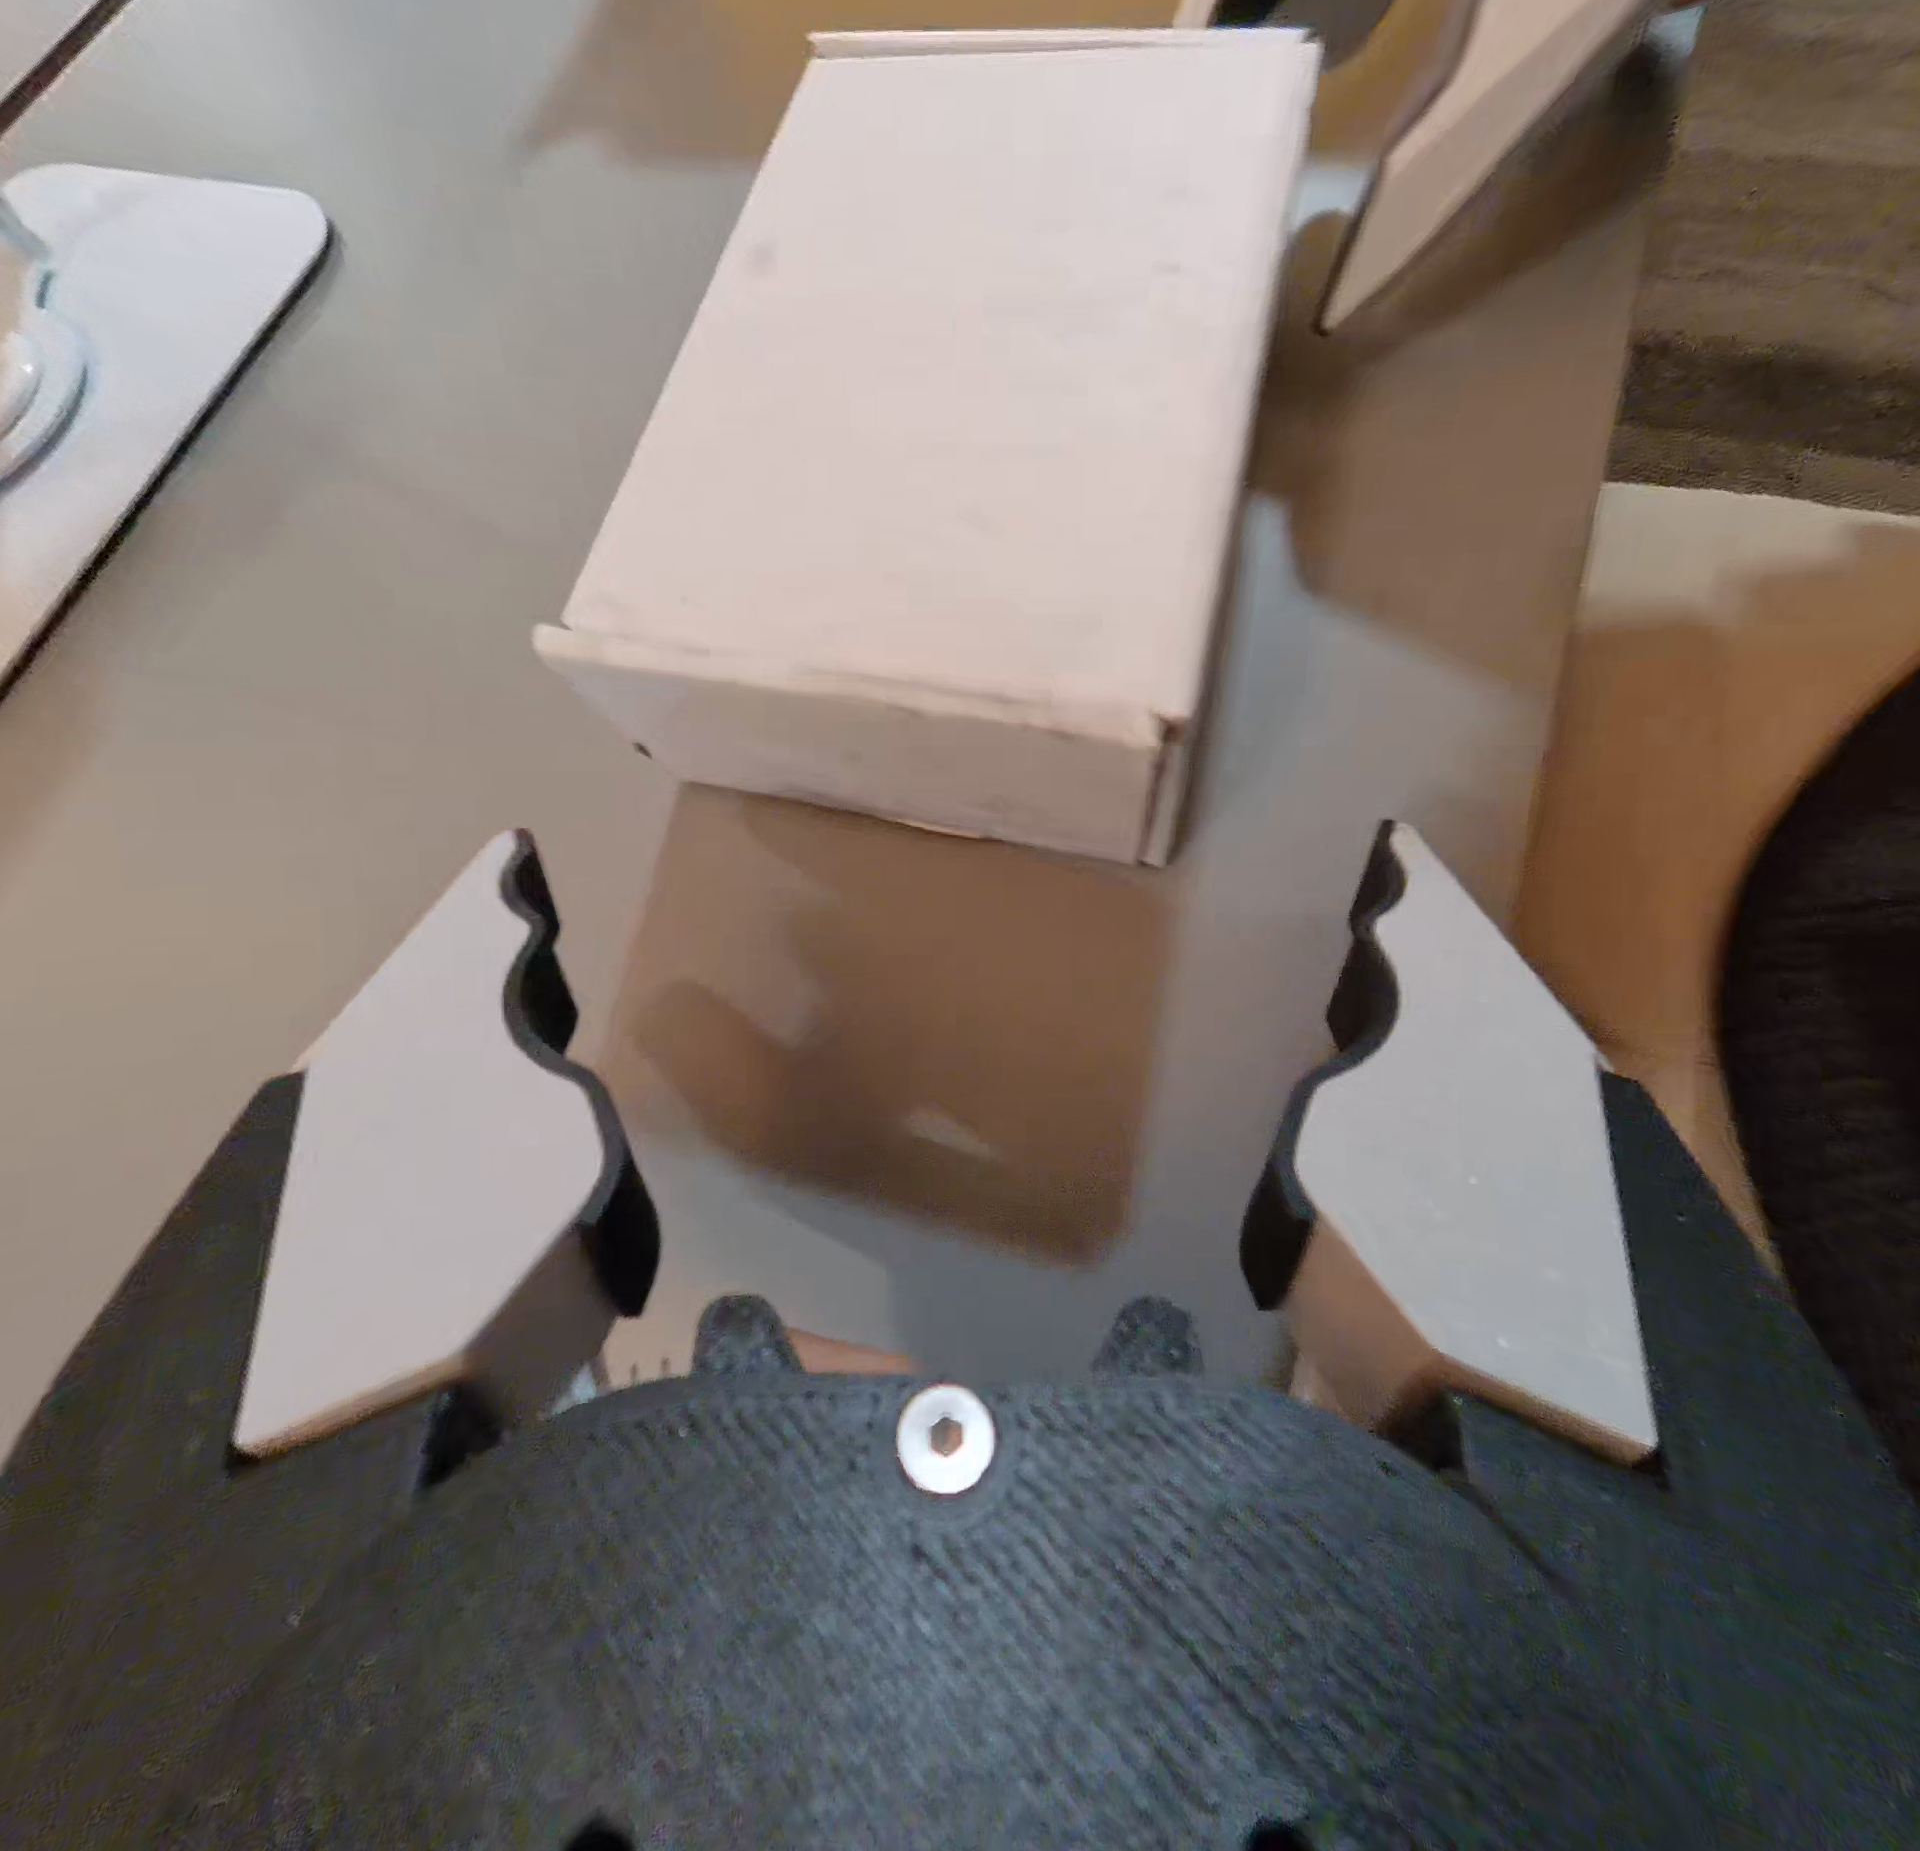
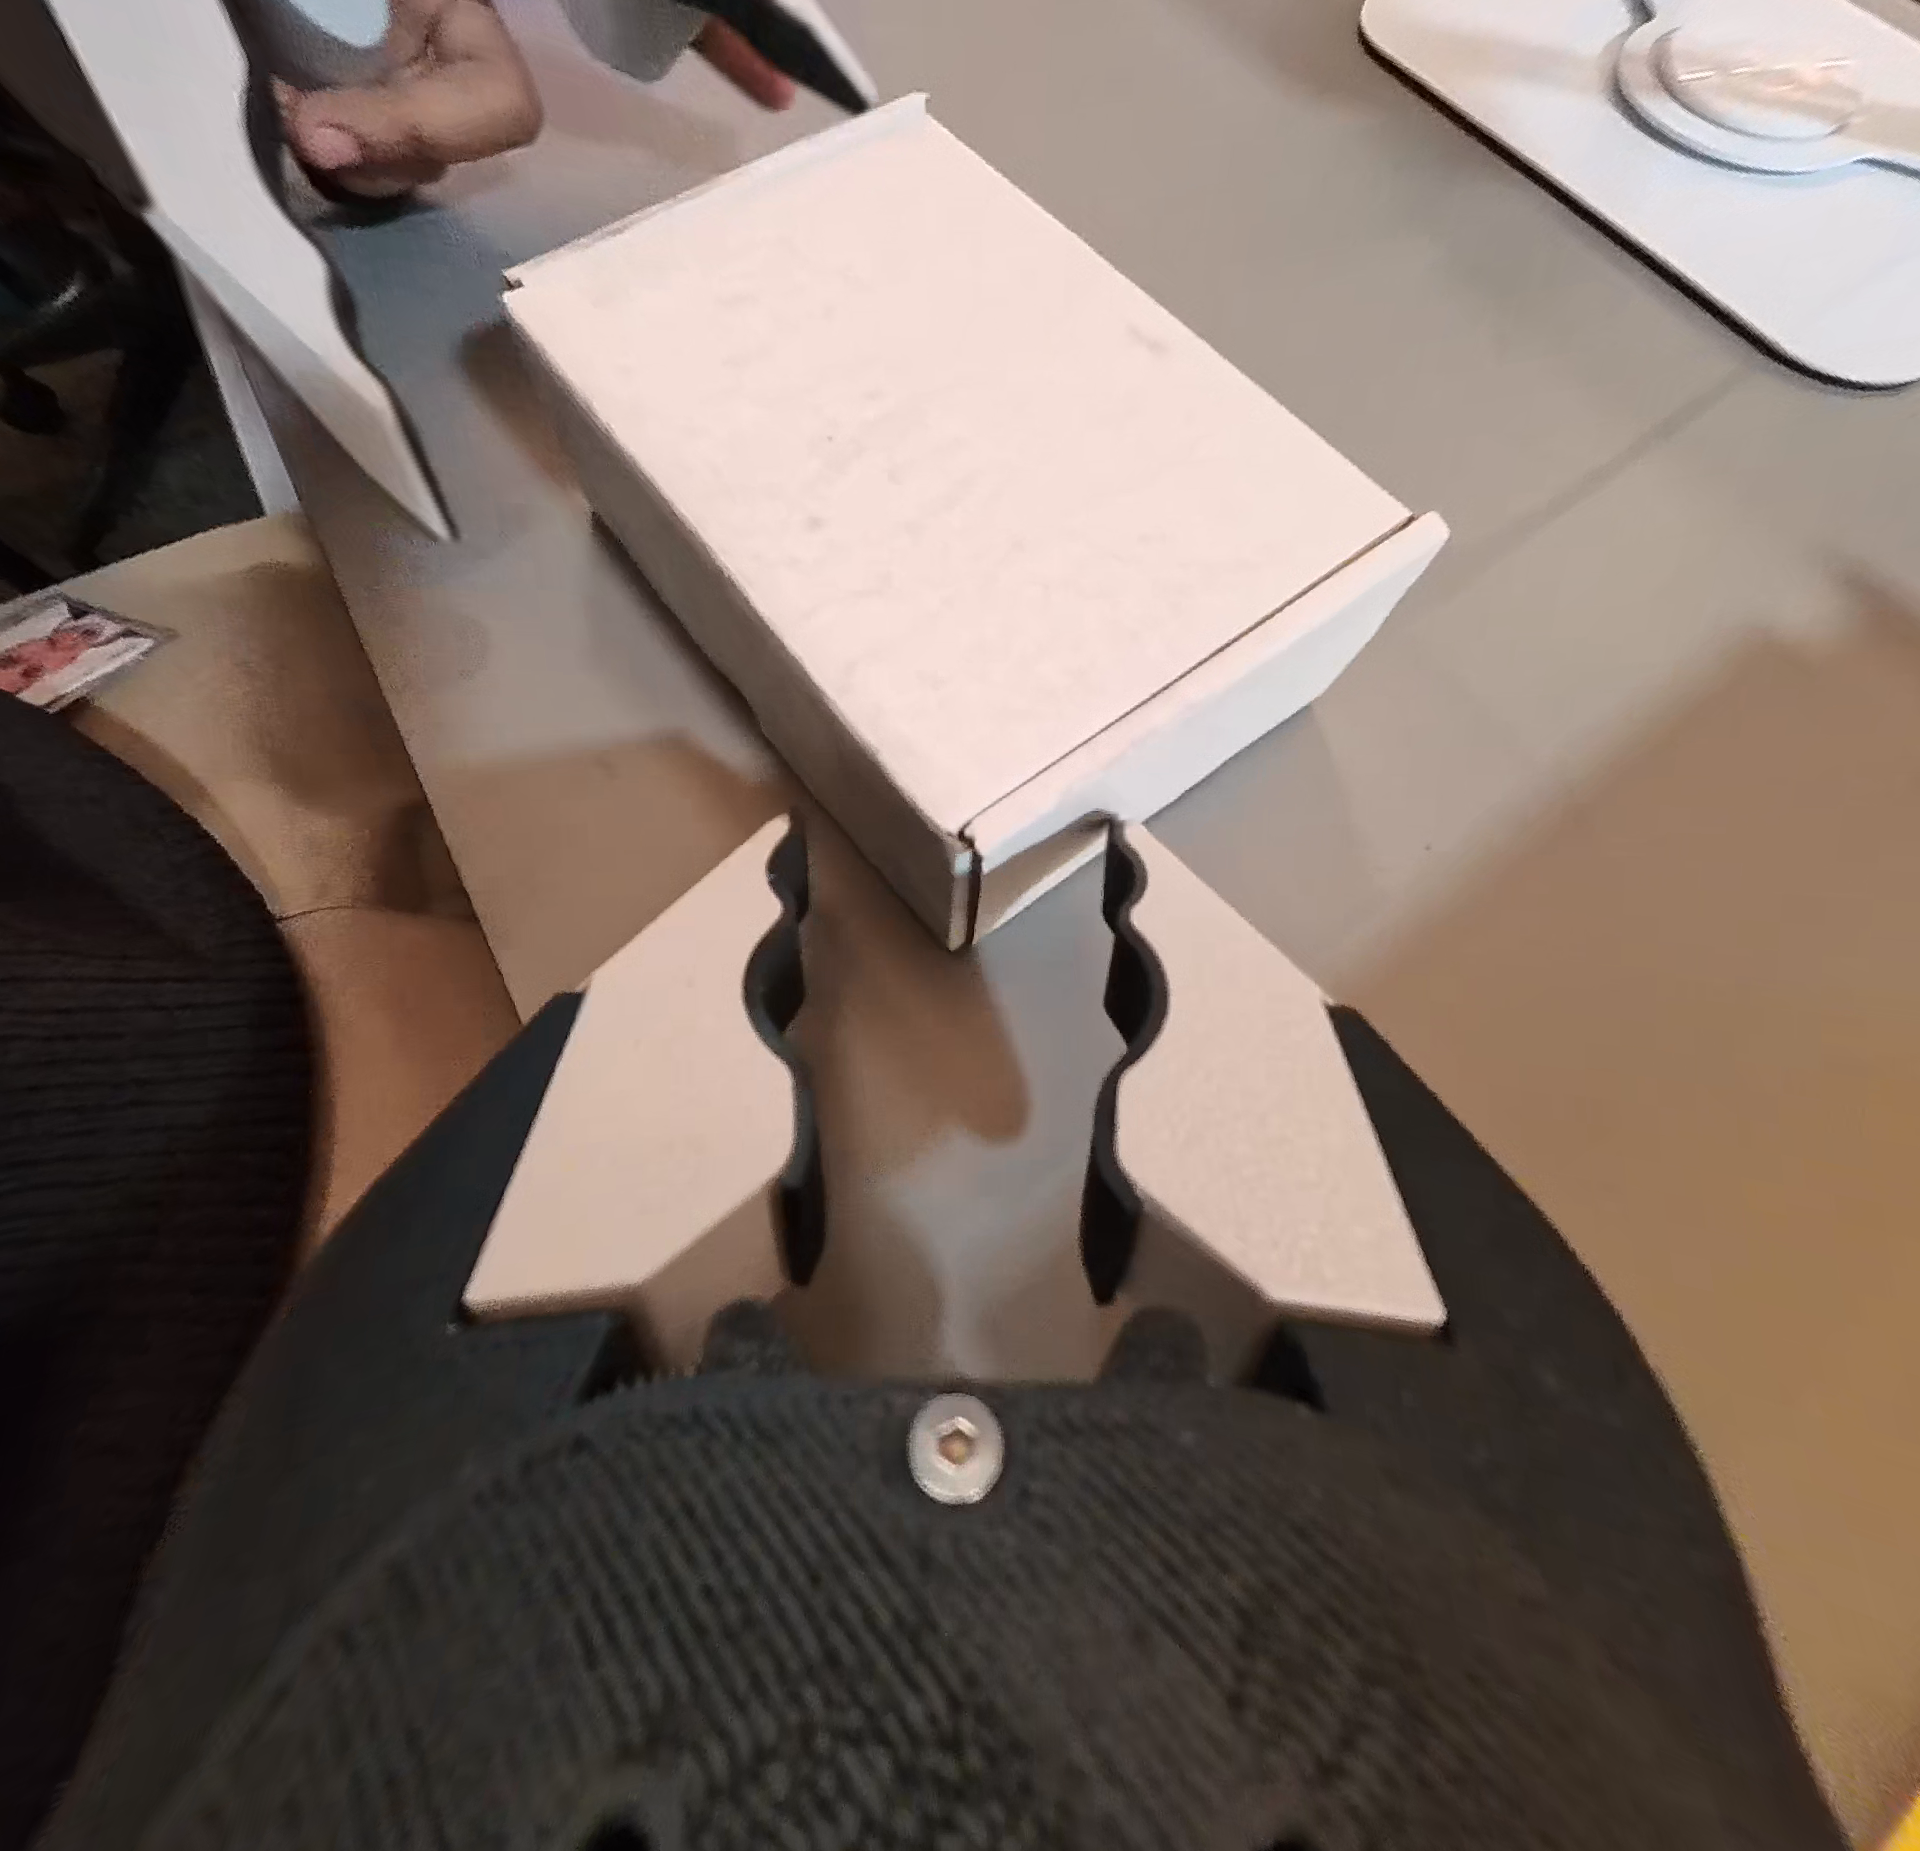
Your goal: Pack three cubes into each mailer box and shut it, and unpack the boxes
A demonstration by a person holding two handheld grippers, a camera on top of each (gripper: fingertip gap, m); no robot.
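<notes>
White cardboard mailer box [image 1: 925, 430], lid closed, lies flat on the grey tabletop [image 1: 343, 658]. Left gripper [image 1: 956, 856] hovers just short of the box's near end, jaws wide apart and empty. Right gripper [image 2: 951, 845] sits at another corner of the box, jaws parted, its fingertip [image 2: 1127, 851] touching or nearly touching the box's edge. White rounded base plate [image 2: 1662, 232] rests well apart from the box.

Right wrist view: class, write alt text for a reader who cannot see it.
A shut white mailer box lies on a grey table, just ahead of the open right hand-held gripper. The left hand-held gripper hovers beyond the box, and a white stand base sits far right.
</notes>
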